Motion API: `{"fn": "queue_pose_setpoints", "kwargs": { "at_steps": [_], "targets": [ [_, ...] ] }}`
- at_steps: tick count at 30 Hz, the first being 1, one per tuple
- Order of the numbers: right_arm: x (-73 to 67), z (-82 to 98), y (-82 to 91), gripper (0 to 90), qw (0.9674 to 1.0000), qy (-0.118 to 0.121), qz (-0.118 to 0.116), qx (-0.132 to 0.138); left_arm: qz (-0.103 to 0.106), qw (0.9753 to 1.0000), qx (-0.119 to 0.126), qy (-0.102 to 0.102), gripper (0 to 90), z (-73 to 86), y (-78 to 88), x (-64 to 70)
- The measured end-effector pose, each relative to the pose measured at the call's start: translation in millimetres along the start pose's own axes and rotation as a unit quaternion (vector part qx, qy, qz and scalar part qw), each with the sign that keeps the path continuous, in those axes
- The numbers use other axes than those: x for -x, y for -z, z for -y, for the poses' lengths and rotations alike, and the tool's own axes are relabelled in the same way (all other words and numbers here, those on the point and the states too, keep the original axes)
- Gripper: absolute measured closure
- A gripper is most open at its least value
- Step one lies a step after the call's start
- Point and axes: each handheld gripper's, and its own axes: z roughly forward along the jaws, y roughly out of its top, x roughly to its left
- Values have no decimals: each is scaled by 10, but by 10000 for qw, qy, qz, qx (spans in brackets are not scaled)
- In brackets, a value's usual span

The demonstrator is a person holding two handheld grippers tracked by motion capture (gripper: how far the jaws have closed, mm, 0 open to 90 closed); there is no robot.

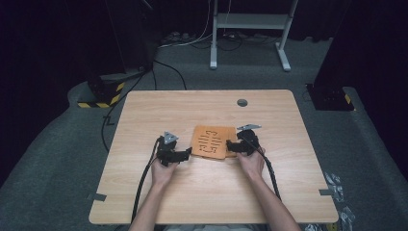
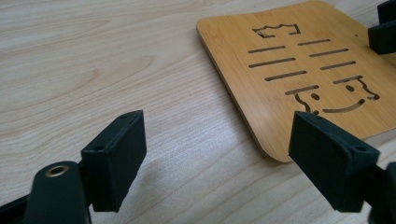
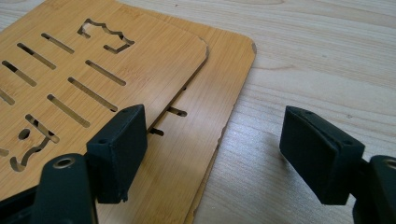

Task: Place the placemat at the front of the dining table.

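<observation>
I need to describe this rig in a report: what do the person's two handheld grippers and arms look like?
Both the left gripper and the right gripper are black, each topped by a grey three-cornered plate and trailing a black cable toward the person. Up close, each has two blocky black jaws with flat pads and small screw holes, plus a brass-coloured ringed hole at the base. The forearms are bare; no sleeves show.

i see a pale wood-grain table (image 1: 144,192) and two honey-orange bamboo boards: top board (image 3: 140,51) cut with dark slots and a cartoon smiling face, lower board (image 3: 219,93) same tone. both grippers black, left gripper (image 2: 215,154), right gripper (image 3: 212,149), each with a brass-coloured screw. floor (image 1: 48,159) grey carpet; black-yellow hazard stripes (image 1: 103,98) on a dark base, far left.
</observation>
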Motion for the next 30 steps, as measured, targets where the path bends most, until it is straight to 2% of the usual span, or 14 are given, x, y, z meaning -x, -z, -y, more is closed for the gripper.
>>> {"fn": "queue_pose_setpoints", "kwargs": {
  "at_steps": [4, 12, 18, 21, 30],
  "targets": [
    [8, 8, -3, 232, 10000, 3, -22, 29, -68, 10000, 35, 0, 215, -5, -17, 22],
    [24, 48, -8, 229, 9998, 20, -50, 190, -270, 9996, -76, 30, 234, -2, -48, 13],
    [38, 80, -12, 224, 9995, 6, -90, 305, -280, 9996, -58, 85, 236, 2, -57, 14],
    [52, 96, -18, 218, 9993, -73, -138, 338, -296, 9995, -69, 79, 240, 3, -61, 14],
    [60, 97, -14, 218, 9993, -156, -177, 302, -291, 9995, -79, 54, 247, 4, -71, 13]
  ]
}}
